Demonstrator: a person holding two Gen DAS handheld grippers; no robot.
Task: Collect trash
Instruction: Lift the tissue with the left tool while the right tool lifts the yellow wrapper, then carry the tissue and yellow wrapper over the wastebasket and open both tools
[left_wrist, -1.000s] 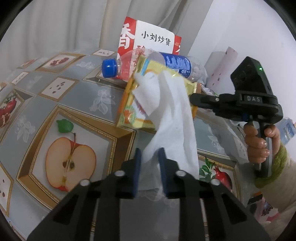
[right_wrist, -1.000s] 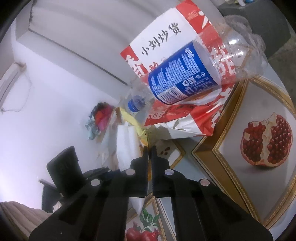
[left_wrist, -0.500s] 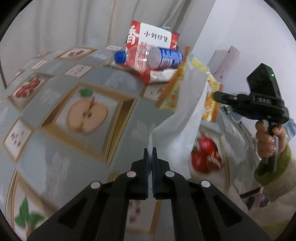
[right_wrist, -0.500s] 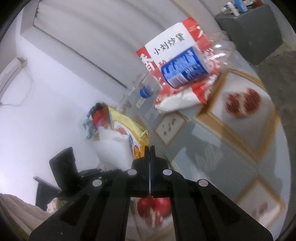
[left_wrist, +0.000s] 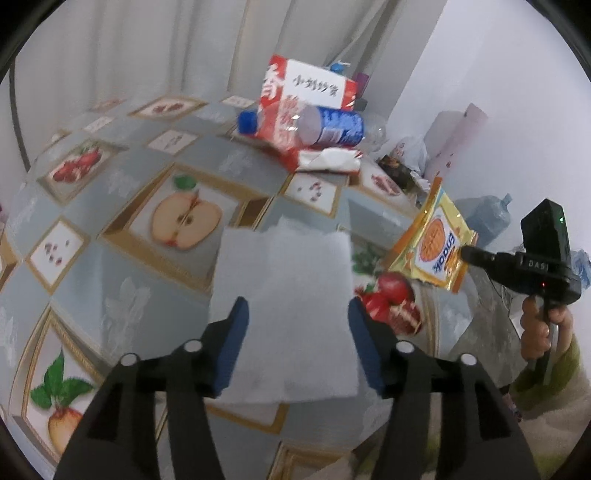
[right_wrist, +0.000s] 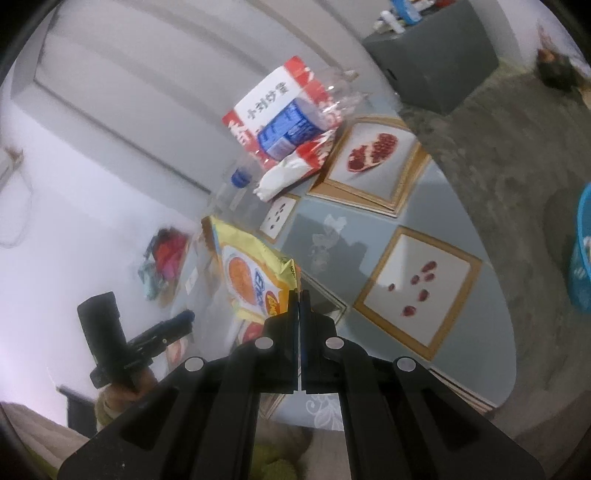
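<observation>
- While the left gripper (left_wrist: 297, 325) stands with its jaws apart, having just been opening, a white tissue (left_wrist: 284, 306) hangs in the gap between its blue pads (left_wrist: 234, 347); the sheet is blurred, and neither pad visibly presses on it.
- That tissue is above the near edge of the fruit-print tablecloth (left_wrist: 122, 280), on the near side of the halved-apple picture (left_wrist: 184, 221).
- In the left wrist view the right gripper (left_wrist: 463, 254) comes in from the right of the halved-apple picture, past the table's edge, with a yellow snack packet (left_wrist: 430, 247) pinched at its tip.
- From the right wrist view its jaws are closed together on the packet's (right_wrist: 255, 277) corner, and the packet hangs off the cloth, lifted above the table (right_wrist: 436, 206).
- A hand (left_wrist: 541, 332) with a green sleeve cuff (left_wrist: 550, 373) grips the right gripper's handle.
- Beyond the halved-apple picture, toward the curtain (left_wrist: 147, 48), a red-and-white snack bag (left_wrist: 306, 88) leans up, and a clear plastic bottle (left_wrist: 317, 125) with a blue cap and blue label lies on its side across it.
- A crumpled white wrapper end (left_wrist: 328, 160) lies just in front of the bottle, touching the red bag.
- To the right of the apple picture, past the table's edge, a large water jug (left_wrist: 489, 218) stands on the floor by the wall.
- A blue basket (right_wrist: 581, 251) shows at the right edge of the right wrist view, on the floor beside the table.
- The left gripper (right_wrist: 177, 323) and its holder's hand also show in that view, low on the left.
</observation>
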